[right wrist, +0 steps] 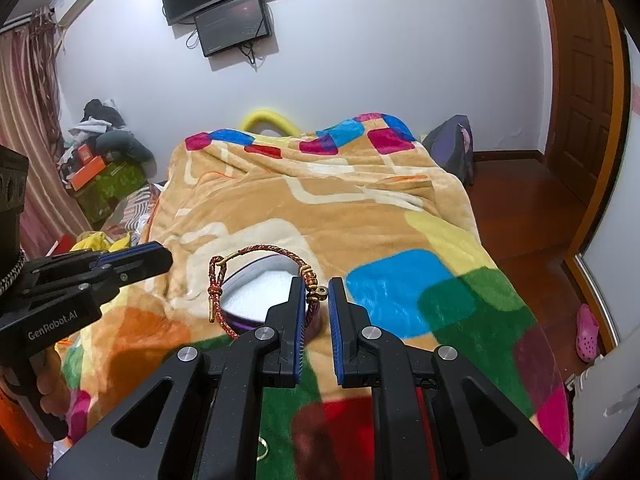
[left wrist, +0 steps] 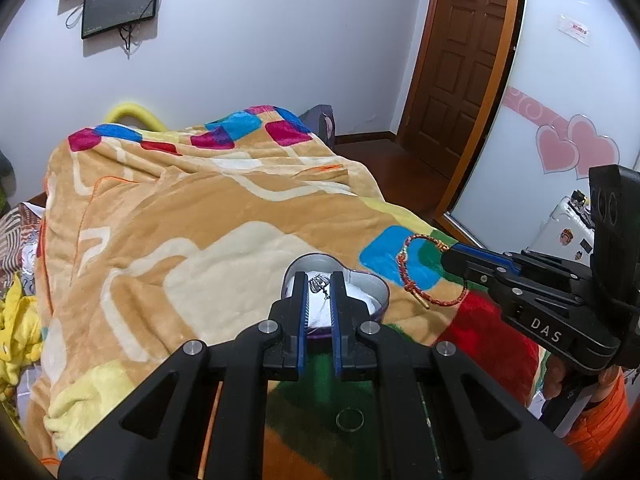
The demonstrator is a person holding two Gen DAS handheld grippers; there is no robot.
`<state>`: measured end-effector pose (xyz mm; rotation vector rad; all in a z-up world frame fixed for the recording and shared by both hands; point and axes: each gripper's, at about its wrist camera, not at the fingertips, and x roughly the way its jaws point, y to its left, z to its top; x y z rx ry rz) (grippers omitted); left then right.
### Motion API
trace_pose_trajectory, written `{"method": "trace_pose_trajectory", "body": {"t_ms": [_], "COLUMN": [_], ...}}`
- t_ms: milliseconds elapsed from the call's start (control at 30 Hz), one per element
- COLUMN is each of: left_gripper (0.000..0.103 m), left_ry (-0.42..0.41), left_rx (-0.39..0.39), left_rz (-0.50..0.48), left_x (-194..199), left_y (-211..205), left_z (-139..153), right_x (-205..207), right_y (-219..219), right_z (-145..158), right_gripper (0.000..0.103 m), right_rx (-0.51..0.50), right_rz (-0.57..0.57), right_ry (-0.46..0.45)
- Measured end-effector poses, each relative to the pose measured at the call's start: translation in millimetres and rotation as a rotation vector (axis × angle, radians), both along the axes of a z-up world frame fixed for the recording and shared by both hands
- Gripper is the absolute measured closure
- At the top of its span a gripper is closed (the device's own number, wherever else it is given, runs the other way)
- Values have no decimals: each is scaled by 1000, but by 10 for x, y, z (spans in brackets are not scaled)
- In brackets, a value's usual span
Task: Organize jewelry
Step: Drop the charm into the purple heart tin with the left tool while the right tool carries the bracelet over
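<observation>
A heart-shaped metal tin [left wrist: 356, 280] with a smooth silvery wall and soft white padding inside sits on a plush fleece blanket [left wrist: 200, 220], tan with cream bands and bright blocks of blue, magenta, green and red. Just above the tin, the left gripper [left wrist: 319, 286] has its blue-padded fingers pinched together on a small silver pendant necklace [left wrist: 320, 285]; its fine chain is too thin to follow. To the right of the tin, the right gripper [right wrist: 315, 290] is clamped on a braided red-and-gold cord bracelet [right wrist: 256, 280], whose loop hangs stiffly in the air with a knotted tail and small brass beads at the pads. Seen from the right wrist, the bracelet's loop overlaps the tin and hides part of its rim. Nearer than the tin, a thin ring [left wrist: 350, 419] lies on a green patch of blanket, half boxed in by the gripper frame. Beyond the tin stand a pale wall, two dark screens [right wrist: 224, 4] and a brown panelled door [left wrist: 460, 60].
</observation>
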<state>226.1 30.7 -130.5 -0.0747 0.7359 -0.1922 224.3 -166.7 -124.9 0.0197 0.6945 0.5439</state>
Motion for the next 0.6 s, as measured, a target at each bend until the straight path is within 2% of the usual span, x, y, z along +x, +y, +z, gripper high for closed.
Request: {"method": "trace_pose_trajectory", "body": {"t_ms": [600], "left_gripper": [94], "left_ry": [125], "left_rx": [7], "left_rz": [-17], "left_x": [462], "left_y": [17], "left_z": [-444], "right_x": [338], "right_y": [160], "right_z": [-174], "right_gripper": [93], "right_rx": [-27], "right_rz": [18], "right_ry": [47]}}
